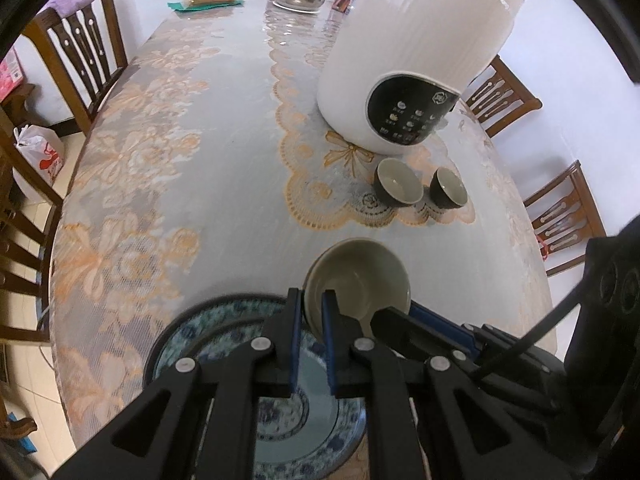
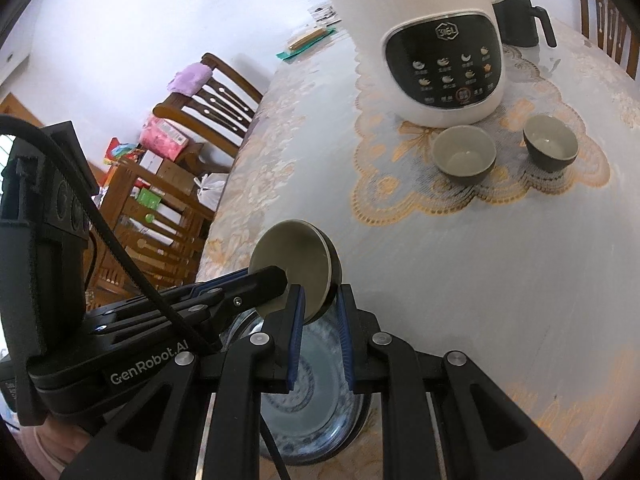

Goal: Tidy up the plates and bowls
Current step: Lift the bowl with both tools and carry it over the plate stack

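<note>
We see a dark bowl [image 1: 360, 284] with grey-green interior, tilted above the blue-patterned plate [image 1: 224, 320], mouth facing the white cooker [image 1: 416, 52]; left hand-held gripper [image 1: 312, 304] and right hand-held gripper [image 2: 322, 300] each clamp its rim.

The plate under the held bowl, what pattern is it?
Blue-and-white floral plate, clearest in the left wrist view.

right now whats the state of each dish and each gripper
big bowl: tilted, held above the plate by both grippers
left gripper: shut on the bowl's rim
right gripper: shut on the bowl's rim
patterned plate: flat on table
two small bowls: upright, empty, apart
</note>
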Demonstrator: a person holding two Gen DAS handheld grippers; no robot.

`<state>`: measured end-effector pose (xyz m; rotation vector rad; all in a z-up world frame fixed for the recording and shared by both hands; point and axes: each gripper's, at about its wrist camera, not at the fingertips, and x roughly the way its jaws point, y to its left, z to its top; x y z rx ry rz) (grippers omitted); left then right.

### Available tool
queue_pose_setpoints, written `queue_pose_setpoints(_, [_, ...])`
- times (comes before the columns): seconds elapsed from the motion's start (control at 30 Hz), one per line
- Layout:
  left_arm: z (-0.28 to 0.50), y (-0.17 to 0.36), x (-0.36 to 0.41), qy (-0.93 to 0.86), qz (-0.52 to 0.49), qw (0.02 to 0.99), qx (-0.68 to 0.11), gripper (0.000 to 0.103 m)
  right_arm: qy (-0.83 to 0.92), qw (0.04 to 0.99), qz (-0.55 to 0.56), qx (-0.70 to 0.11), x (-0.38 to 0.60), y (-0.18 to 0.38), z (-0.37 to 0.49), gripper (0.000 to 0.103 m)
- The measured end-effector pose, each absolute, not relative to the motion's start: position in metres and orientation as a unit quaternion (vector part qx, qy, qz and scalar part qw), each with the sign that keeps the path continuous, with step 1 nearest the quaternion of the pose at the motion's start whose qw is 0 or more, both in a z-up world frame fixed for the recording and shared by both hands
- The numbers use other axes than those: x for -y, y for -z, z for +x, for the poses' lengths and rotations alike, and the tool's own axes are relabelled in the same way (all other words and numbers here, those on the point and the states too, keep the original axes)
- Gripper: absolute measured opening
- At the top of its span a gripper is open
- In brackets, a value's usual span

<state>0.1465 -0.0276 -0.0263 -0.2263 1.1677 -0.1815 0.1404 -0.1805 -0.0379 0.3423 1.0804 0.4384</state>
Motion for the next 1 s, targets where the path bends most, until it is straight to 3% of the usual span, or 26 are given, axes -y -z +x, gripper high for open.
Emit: queue_pose_setpoints(1.0, [0.076,0.048,0.0,0.06,-0.111,0.802,-0.583,0.008,-0.222,0.774,0.165,-0.57,0.15,0.064,0.087,0.019])
